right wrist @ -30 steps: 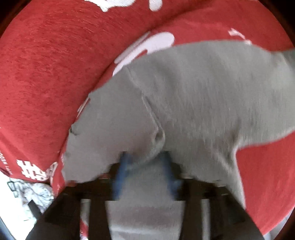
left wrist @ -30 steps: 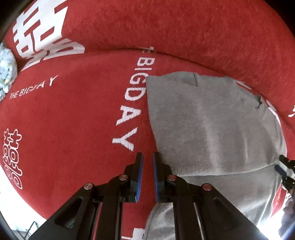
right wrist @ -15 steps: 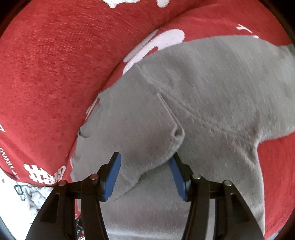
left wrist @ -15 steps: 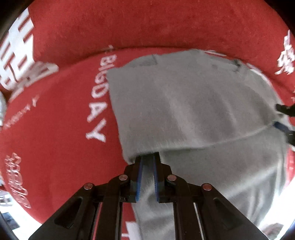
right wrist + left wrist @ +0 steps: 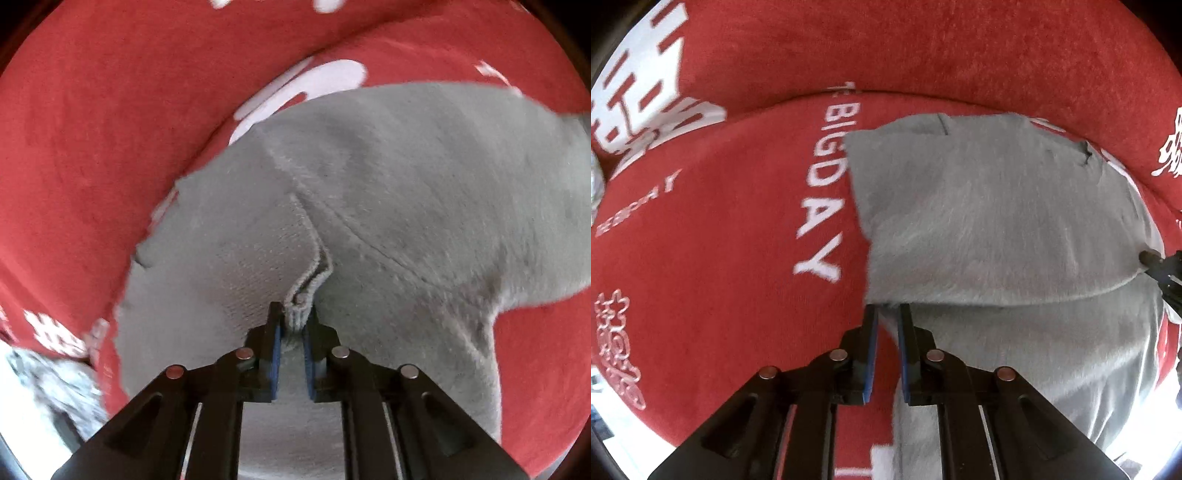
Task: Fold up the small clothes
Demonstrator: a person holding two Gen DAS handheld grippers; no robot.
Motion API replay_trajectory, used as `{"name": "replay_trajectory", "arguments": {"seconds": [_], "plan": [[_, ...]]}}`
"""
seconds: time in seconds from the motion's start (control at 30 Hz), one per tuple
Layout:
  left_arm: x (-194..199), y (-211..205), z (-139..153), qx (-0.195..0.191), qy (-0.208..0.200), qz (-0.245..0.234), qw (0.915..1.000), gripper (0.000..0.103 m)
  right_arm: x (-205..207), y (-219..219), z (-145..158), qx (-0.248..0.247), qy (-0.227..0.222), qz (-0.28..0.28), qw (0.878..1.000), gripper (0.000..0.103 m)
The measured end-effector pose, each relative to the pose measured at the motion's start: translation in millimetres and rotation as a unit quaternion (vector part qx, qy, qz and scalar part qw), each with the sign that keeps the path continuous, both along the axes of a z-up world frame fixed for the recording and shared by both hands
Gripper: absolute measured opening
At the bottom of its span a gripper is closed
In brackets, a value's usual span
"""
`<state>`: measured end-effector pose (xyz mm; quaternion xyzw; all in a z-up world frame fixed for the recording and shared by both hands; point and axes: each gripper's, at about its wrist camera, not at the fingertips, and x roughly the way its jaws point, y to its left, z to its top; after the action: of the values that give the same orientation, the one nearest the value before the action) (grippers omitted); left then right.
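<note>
Right wrist view, nearest first: right claw (image 5: 294, 318), black arms with blue pads, has just been closing and is now clamped on a bunched ribbed edge of the grey fleece garment (image 5: 406, 192). The pinched fabric stands up in small pleats between the pads. Beyond the grip a stitched seam runs up and away across the cloth; the garment spreads flat to both sides over the red plush cover with white printed lettering (image 5: 92, 129). At lower left, past the cover's edge, a pale patterned fabric (image 5: 55, 376) shows — too blurred to identify.

Left wrist view: left claw (image 5: 887, 312) points down, blue pads drawn close with only a narrow slot between them. The tips sit at the lower left corner of the garment's folded-over upper layer (image 5: 979, 221); whether a thin edge of cloth is caught in the slot cannot be told — the fleece hides the fingertips. A lower grey layer runs under the claw toward the bottom of the frame. Left of the garment, white "BIGDAY" lettering (image 5: 823, 192) on the red cover lies just beside its edge. At far right, the dark tip of the right claw meets the garment's fold line. Farthest back, the cover rises into a padded red ridge.
</note>
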<state>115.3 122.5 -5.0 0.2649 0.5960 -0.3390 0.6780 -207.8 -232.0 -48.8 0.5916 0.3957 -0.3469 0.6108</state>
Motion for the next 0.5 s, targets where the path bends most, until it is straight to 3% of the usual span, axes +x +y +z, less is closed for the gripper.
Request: {"name": "replay_trajectory", "arguments": {"seconds": [0.13,0.17,0.2,0.23,0.27,0.33,0.5], "plan": [[-4.6,13.1,5.1,-0.002,0.024,0.012,0.9996,0.012,0.6,10.5,12.0,0.002,0.007,0.023,1.0,0.027],[-5.2,13.9,3.6,0.001,0.029,0.013,0.9995,0.023,2.5,14.8,15.4,0.002,0.007,0.031,0.999,0.027],[-6.1,14.1,2.9,0.001,0.033,0.015,0.9993,0.044,3.7,18.1,18.1,0.002,0.005,0.035,0.999,0.028],[-7.3,15.3,3.6,-0.006,0.042,0.021,0.9989,0.09,6.0,21.2,20.8,0.003,0.003,0.039,0.999,0.028],[-9.0,17.5,8.6,-0.023,0.037,0.032,0.9986,0.103,8.3,25.1,23.7,0.003,0.0,0.043,0.999,0.029],[-13.7,17.2,17.4,-0.032,0.016,0.028,0.999,0.103,11.9,32.6,27.5,0.003,-0.004,0.051,0.999,0.032],[-12.6,12.3,17.3,-0.015,0.001,0.031,0.9994,0.103,26.6,41.2,29.1,0.0,-0.005,0.078,0.997,0.046]]}}
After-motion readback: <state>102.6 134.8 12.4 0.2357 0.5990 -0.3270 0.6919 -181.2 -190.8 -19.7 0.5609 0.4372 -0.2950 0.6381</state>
